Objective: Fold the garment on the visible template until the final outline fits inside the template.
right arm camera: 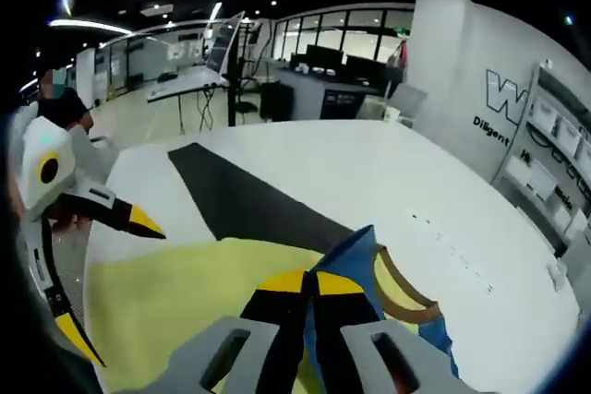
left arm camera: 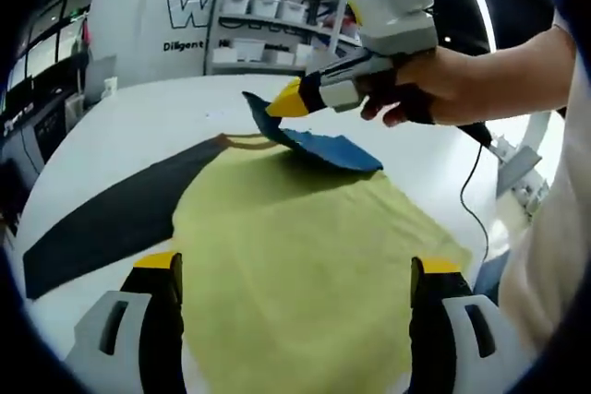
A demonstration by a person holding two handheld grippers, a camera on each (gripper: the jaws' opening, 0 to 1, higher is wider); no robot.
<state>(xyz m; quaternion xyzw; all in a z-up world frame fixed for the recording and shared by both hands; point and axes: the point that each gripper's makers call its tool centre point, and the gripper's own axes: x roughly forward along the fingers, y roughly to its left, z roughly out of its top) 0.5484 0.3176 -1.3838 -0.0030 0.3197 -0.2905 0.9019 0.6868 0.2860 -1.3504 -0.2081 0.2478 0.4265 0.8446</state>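
The garment [left arm camera: 305, 256], a yellow shirt with blue sleeves and a brown collar band, lies spread on a white table [left arm camera: 129, 122], partly over a dark rectangular template [left arm camera: 111, 219] that runs out from under it to the left in the left gripper view. We judge the fold to be in its early part: most of the yellow body lies flat and wide, so its outline does not yet fit inside the dark shape.

We have the right gripper [right arm camera: 309, 306] clamped on a blue sleeve [left arm camera: 319, 145] at the far edge of the shirt; in the right gripper view its jaws meet with the blue cloth pinched between them, just beside the collar band [right arm camera: 406, 297]. In the left gripper view that sleeve is raised off the table and hangs from the yellow tips, with a hand [left arm camera: 443, 85] gripping the tool.

Our left gripper [left arm camera: 295, 269] stands spread wide, one jaw at each side of the near part of the yellow body, holding nothing. Whether its tips touch the cloth we cannot tell.

The next move, as we judge it, calls for carrying the lifted sleeve inward over the body and laying it flat, while the left gripper takes a near edge. The thin cloth may drag or bunch.
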